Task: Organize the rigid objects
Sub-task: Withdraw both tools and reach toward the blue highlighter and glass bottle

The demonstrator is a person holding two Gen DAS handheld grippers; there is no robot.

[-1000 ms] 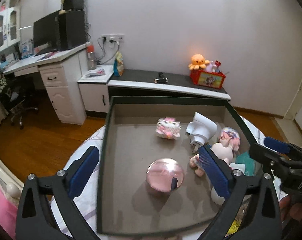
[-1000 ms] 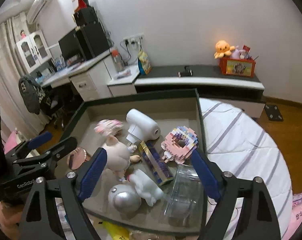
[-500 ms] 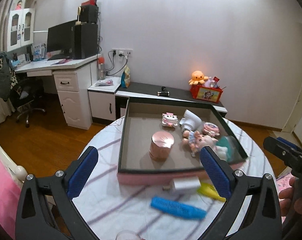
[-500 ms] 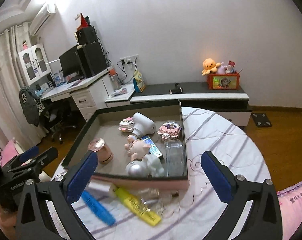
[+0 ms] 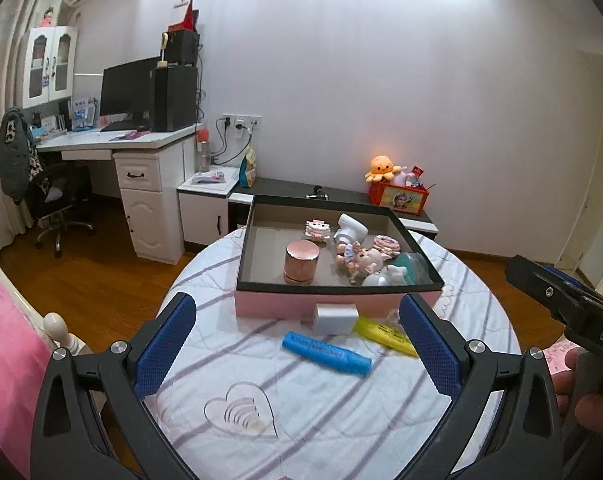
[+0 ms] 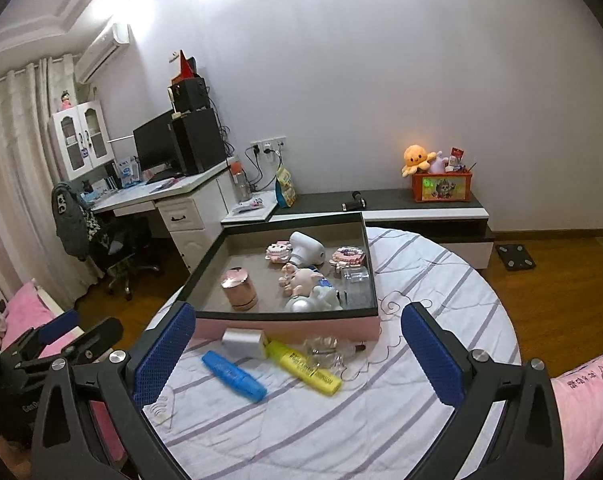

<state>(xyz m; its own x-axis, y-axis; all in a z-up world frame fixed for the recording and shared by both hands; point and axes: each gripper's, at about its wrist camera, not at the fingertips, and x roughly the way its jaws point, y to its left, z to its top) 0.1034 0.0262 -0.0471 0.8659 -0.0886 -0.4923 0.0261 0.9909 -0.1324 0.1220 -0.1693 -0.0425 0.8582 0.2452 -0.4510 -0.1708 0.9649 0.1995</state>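
The blue marker (image 6: 234, 376) lies flat on the striped round table (image 6: 441, 280), its long axis slanting from near the pink box (image 6: 293, 324) down toward the right. The yellow highlighter (image 6: 307, 367) lies beside it, slanted alike. Both sit ahead of and between the right gripper (image 6: 297, 360) jaws, which have just opened wide and hold nothing. The left gripper (image 5: 297, 354) jaws also stand wide, empty, both tilted slightly downward.
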